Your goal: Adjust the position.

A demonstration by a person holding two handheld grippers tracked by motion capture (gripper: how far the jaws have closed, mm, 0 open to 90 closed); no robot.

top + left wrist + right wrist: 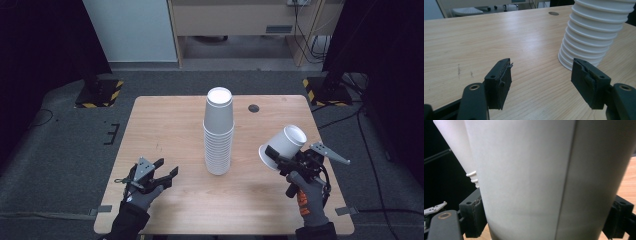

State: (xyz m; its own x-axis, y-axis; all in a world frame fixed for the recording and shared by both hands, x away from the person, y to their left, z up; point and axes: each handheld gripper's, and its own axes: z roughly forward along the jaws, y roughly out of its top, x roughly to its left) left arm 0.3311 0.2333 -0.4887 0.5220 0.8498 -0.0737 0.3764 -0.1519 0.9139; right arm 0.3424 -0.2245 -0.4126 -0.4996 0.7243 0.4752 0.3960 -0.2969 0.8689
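Observation:
A tall stack of white paper cups [218, 132] stands upside down at the middle of the wooden table [165, 125]. My right gripper [276, 156] is shut on a single white cup [283, 145], held tilted above the table's right side. In the right gripper view that single cup [544, 180] sits between both jaws, with the stack [456, 150] behind it at the left. My left gripper [167, 175] rests low at the front left, open with nothing between its fingers. In the left gripper view the left gripper [541, 82] faces bare wood, with the stack [591, 32] just ahead on the right.
A small dark round hole [254, 108] marks the table's far right part. Black stands with yellow-striped bases [100, 92] sit on the grey floor beyond the far corners. Bare wood spreads left of the stack.

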